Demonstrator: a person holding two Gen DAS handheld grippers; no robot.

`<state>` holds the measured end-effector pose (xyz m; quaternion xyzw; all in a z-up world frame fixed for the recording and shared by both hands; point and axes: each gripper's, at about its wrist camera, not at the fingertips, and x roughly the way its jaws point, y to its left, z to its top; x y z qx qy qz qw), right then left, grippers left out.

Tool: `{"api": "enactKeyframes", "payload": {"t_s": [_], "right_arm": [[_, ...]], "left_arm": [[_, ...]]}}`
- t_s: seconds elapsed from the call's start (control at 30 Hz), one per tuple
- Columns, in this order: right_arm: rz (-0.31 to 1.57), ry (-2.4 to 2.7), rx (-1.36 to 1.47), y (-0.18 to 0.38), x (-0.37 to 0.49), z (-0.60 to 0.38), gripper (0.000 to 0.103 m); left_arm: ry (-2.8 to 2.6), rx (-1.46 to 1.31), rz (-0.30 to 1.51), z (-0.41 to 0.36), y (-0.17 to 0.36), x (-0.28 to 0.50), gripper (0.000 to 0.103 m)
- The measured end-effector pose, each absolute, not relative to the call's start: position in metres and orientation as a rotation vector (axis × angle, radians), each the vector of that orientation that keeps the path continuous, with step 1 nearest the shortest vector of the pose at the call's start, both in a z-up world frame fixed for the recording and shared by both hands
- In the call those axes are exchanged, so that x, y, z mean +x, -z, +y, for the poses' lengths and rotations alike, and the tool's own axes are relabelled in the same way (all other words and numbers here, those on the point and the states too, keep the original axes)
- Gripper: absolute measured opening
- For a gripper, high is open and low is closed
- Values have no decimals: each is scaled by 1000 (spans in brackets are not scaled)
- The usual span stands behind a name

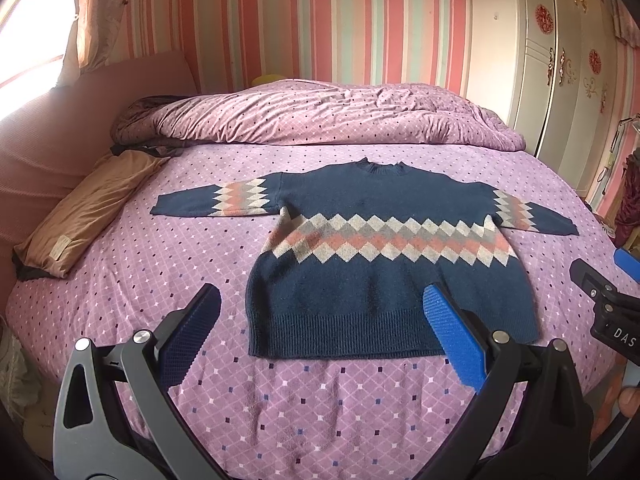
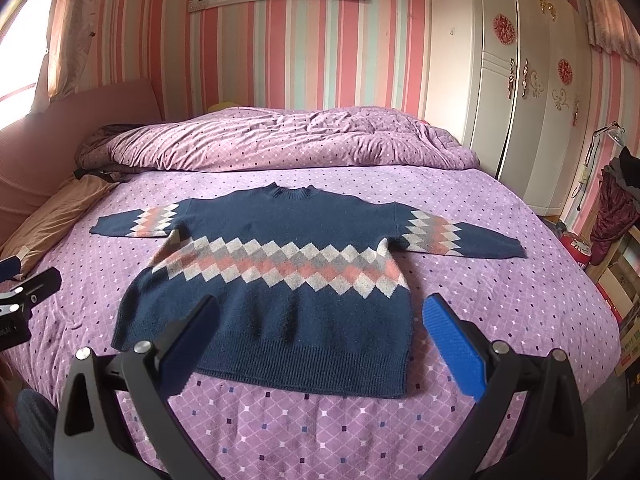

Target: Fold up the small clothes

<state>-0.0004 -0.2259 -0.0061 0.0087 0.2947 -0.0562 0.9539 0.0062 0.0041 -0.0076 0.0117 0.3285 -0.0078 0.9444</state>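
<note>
A small navy sweater [image 1: 384, 280] with a band of pink, grey and cream diamonds lies flat on the purple bed cover, sleeves spread out to both sides, collar at the far end. In the right wrist view the sweater [image 2: 280, 312] lies the same way. My left gripper [image 1: 320, 300] hovers open above the hem's left part, holding nothing. My right gripper [image 2: 320, 312] hovers open over the hem's right part, also holding nothing. The right gripper [image 1: 600, 280] shows at the right edge of the left wrist view. The left gripper [image 2: 28, 292] shows at the left edge of the right wrist view.
The bed cover [image 1: 320, 408] is purple with small diamonds. A bunched quilt [image 1: 320, 116] lies across the far end of the bed. A tan pillow [image 1: 88, 212] sits at the left by the pink headboard. A white wardrobe [image 2: 520, 100] stands at the right.
</note>
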Motion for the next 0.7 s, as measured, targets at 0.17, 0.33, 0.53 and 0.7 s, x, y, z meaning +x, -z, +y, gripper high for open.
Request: {"api": "enactKeyframes", "payload": {"t_s": [0.17,0.33,0.53,0.7], "right_arm": [[601,126,15,8,2,-232,102],[594,156,6,10,11,-251,102],[582,213,-15,15,40,-313,102],[587,253,-23,21,69,-374,102]], "left_arm": [[6,31,670,4,10,9,100],[-3,65,661,-3,15,19,100],[-9,76,625,-19,21,41,100],[-5,63,603,-46,33,68,100]]}}
